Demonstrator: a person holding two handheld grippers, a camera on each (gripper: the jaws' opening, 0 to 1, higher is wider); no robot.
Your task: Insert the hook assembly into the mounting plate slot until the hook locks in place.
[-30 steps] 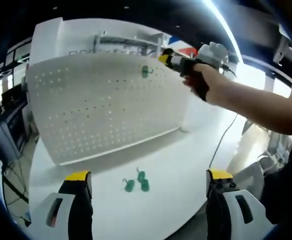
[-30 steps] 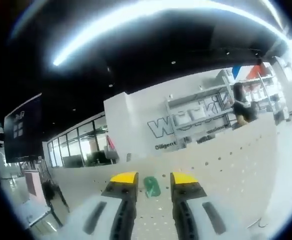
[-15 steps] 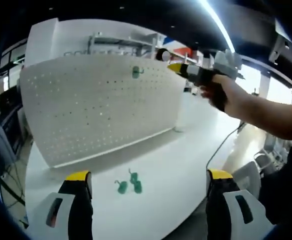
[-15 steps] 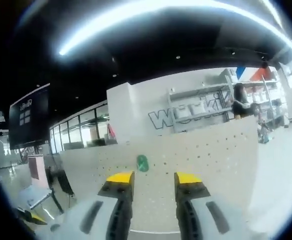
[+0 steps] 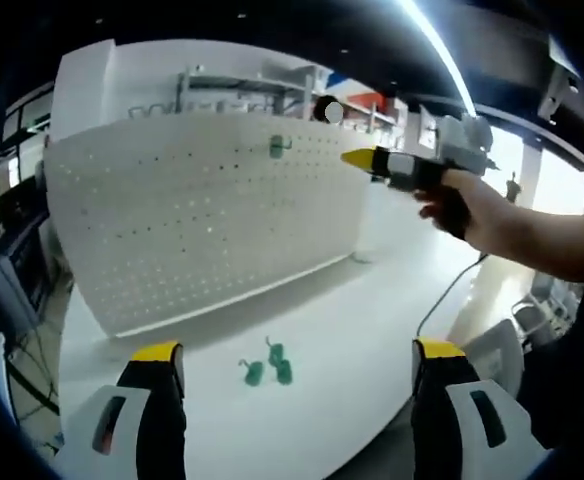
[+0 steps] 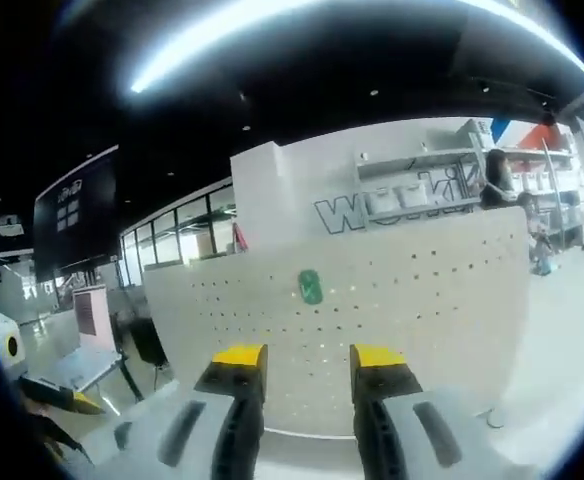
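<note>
A big white pegboard mounting plate (image 5: pixel 202 215) w/ rows of small holes stood upright on the white table (image 5: pixel 372 330). One small green plastic hook (image 5: pixel 278 147) sat on the plate near its top edge, approx 12 o'clock in the left gripper view. In the right gripper view the same hook (image 6: pixel 311 287) was on the plate (image 6: pixel 422 310), straight above the gap in the right gripper (image 6: pixel 307 362), well apart from it. That gripper's yellow-tipped jaws were a narrow way apart w/ nothing between them. In the left gripper view it (image 5: pixel 357 158) showed at approx 1 o'clock, held by a person's hand (image 5: pixel 462 200), off the plate and to the side of the hook. The left gripper (image 5: pixel 297 352) at 6 o'clock had its jaws spread wide, holding nothing. Three more green hooks (image 5: pixel 269 364) lay loose on the table between those jaws, closer to the plate.
</note>
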